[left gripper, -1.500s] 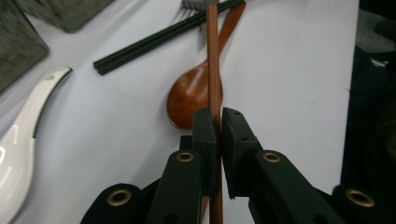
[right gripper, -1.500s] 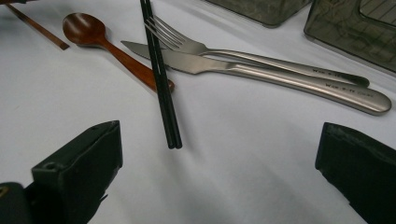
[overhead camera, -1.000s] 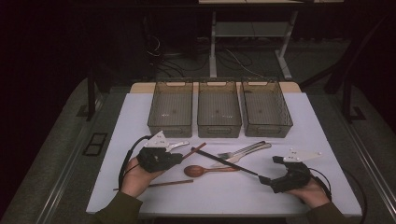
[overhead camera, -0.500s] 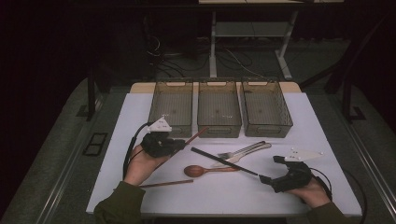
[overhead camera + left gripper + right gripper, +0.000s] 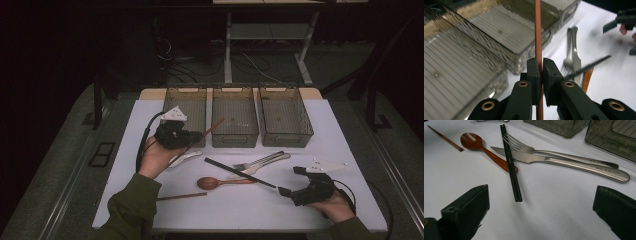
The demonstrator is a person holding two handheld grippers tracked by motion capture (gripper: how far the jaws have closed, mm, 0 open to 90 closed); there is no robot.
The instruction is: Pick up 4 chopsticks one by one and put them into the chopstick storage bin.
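Note:
My left gripper (image 5: 196,136) is shut on a brown chopstick (image 5: 212,127), lifted off the table. In the left gripper view the chopstick (image 5: 538,30) runs straight up between the closed jaws of the left gripper (image 5: 541,67), its tip over the front wall of the middle bin (image 5: 235,135). My right gripper (image 5: 291,181) rests open on the white table at the front right. Its wide-apart jaws (image 5: 541,195) frame the near end of a pair of black chopsticks (image 5: 510,162), which touch neither jaw.
Three clear bins stand in a row at the back: left (image 5: 192,94), middle, right (image 5: 286,136). A second brown chopstick (image 5: 182,196), a wooden spoon (image 5: 220,182), a fork (image 5: 544,151), a knife (image 5: 554,161) and a metal spoon (image 5: 185,158) lie on the table (image 5: 320,125).
My left gripper has risen and moved away from the person toward the bins, carrying the brown chopstick. The right gripper has stayed put.

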